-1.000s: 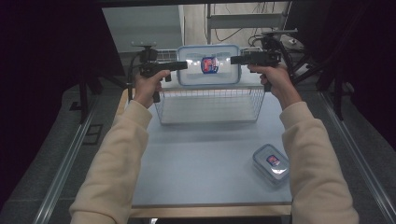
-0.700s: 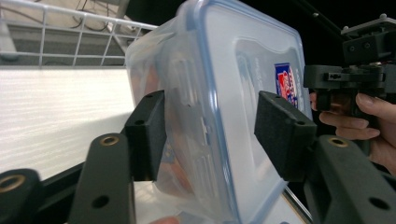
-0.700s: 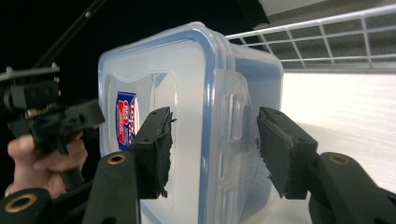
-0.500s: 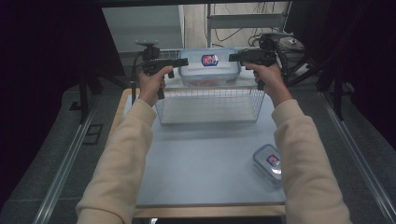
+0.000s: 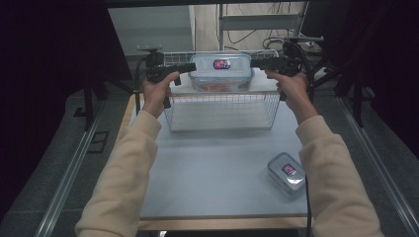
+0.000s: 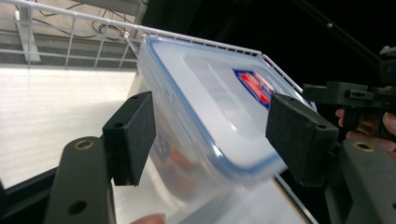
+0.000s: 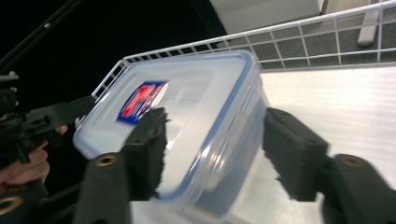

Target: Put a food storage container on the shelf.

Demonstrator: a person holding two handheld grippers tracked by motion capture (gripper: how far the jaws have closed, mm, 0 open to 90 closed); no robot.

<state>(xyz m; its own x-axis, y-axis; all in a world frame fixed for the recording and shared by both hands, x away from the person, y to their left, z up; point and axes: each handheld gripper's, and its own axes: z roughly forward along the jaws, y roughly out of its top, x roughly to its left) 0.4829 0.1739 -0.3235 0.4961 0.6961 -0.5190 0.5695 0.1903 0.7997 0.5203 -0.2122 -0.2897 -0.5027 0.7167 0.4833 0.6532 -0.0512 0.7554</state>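
Observation:
A large clear container (image 5: 221,71) with a blue-rimmed lid and a red and blue label is at the back of the white wire basket (image 5: 222,106), its lid near rim height. My left gripper (image 5: 191,67) is at its left end. Its jaws have just been opening, and in the left gripper view (image 6: 217,126) the blurred container corner (image 6: 210,107) lies between the pads untouched. My right gripper (image 5: 254,62) is at the right end. Its jaws (image 7: 215,149) have just been closing a little around the container (image 7: 187,102), with a gap at the right pad (image 7: 292,151).
A small lidded container (image 5: 286,172) with the same label lies on the grey table (image 5: 212,173) at the front right, beside the person's right sleeve. Dark curtains, stands and cables surround the table's far end.
The left jaws have spread off the container's end. The container sits slightly lower in the basket than a second ago. Both hands stay at its ends.

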